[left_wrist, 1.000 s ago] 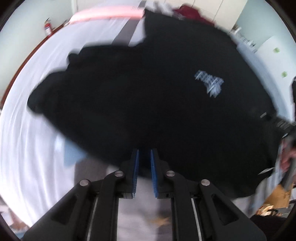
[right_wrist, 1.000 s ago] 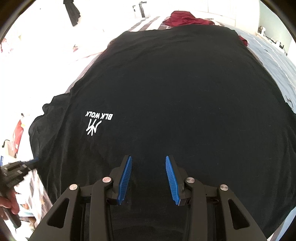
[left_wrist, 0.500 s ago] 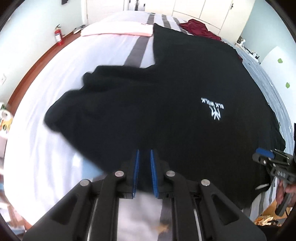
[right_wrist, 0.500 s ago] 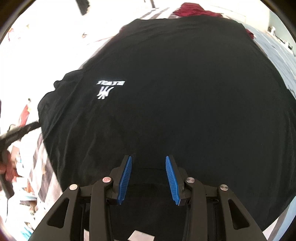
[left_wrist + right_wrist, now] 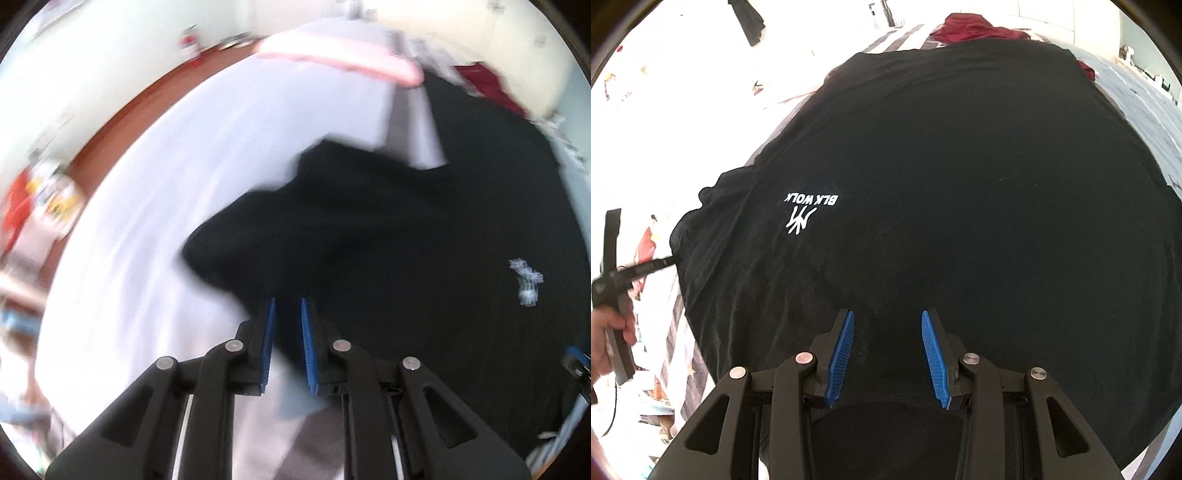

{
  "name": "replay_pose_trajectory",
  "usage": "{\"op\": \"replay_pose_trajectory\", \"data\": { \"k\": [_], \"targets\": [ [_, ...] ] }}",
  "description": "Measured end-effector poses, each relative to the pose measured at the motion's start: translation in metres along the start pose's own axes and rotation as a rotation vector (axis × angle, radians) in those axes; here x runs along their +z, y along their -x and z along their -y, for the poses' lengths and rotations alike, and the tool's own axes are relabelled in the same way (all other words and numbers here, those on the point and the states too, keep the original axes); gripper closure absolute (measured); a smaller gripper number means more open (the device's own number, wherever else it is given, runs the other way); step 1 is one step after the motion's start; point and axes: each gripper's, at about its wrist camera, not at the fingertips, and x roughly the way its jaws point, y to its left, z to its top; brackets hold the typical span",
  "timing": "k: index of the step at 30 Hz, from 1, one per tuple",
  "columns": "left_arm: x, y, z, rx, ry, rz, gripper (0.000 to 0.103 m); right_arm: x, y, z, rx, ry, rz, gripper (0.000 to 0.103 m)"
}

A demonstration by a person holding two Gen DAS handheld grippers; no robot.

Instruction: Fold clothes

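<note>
Bedroom with pale walls; looked down on a bed under a white sheet, grey stripe running toward 12 o'clock. Found a black T-shirt spread flat over most of the bed, filling the right wrist view from 9 through 3 o'clock. Noted a maroon garment just beyond the shirt's far edge at 12 o'clock. Noted a white logo printed on the chest at 9 o'clock of centre.

Judged the step as folding one side inward: a sleeve lifted off the sheet, left wrist view blurred.

Judged best to carry that sleeve low and taut toward 3 o'clock, lay its edge parallel to the shirt's side seam, and let go only once flat. Judged wise to anchor the near end with the other tool so the body did not drag or wrinkle.

Saw the left gripper with jaws nearly pressed together, pinching black cloth at the sleeve's near edge. Saw the right gripper at 6 o'clock with jaws partly spread over the shirt, dark cloth filling the gap. Could not tell whether the pads gripped it or merely hung above.
</note>
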Motion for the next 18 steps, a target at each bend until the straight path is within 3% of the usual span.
{"op": "replay_pose_trajectory", "data": {
  "k": [5,7,11,14,17,18],
  "targets": [
    [0.011,-0.018,0.048,-0.097,-0.189,-0.014,0.085,0.012,-0.003,-0.003,0.004,0.006,0.009,0.068],
    [0.015,-0.033,0.046,-0.071,-0.189,-0.034,0.085,0.016,-0.004,-0.005,0.005,0.01,0.012,0.068],
    [0.029,-0.045,0.01,-0.018,-0.11,-0.014,0.085,0.027,-0.008,-0.007,0.008,0.001,0.018,0.068],
    [0.04,-0.048,-0.018,0.016,-0.071,-0.003,0.092,0.031,-0.012,-0.008,0.008,0.001,0.021,0.068],
    [0.053,-0.044,-0.038,0.137,-0.03,0.027,0.091,0.035,-0.015,-0.008,0.005,0.002,0.018,0.068],
    [0.058,-0.04,-0.049,0.147,0.033,0.035,0.091,0.036,-0.015,-0.008,0.004,0.002,0.017,0.068]
  ]
}}
